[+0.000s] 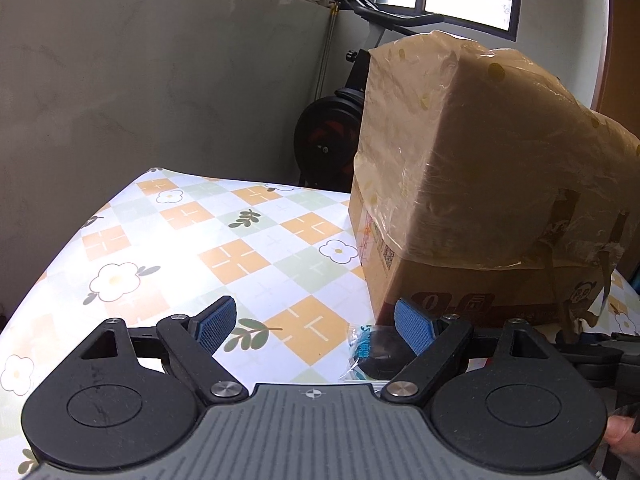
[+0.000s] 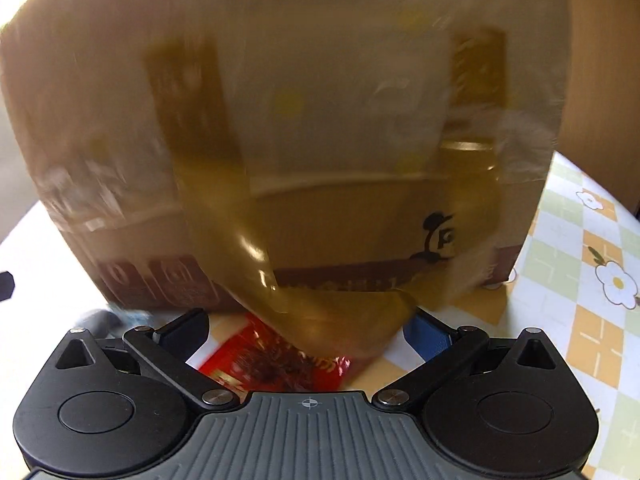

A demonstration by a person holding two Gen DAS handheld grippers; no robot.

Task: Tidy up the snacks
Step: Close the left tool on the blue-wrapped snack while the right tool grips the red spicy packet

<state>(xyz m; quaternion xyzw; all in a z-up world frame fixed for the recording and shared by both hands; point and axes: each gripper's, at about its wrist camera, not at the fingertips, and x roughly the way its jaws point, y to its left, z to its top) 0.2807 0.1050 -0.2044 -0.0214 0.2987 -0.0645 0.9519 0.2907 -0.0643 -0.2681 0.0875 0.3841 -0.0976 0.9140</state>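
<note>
A large cardboard box [image 1: 460, 168] wrapped in brown tape stands on the table at the right, its flaps hanging loose. My left gripper [image 1: 316, 324] is open low over the cloth, just left of the box. A small blue-and-clear wrapped snack [image 1: 362, 346] lies by its right finger [image 1: 414, 324]. In the blurred right wrist view the box [image 2: 280, 120] fills the frame. A loose strip of brown tape [image 2: 320, 312] droops in front of my right gripper [image 2: 308, 332], which is open. A red snack packet [image 2: 276, 364] lies on the table between its fingers, untouched.
The table carries a checked cloth [image 1: 224, 248] with flowers and leaves, and its far left edge drops off. An exercise bike [image 1: 332, 136] stands behind the table against a grey wall. A person's fingertip [image 1: 620, 436] shows at the right edge.
</note>
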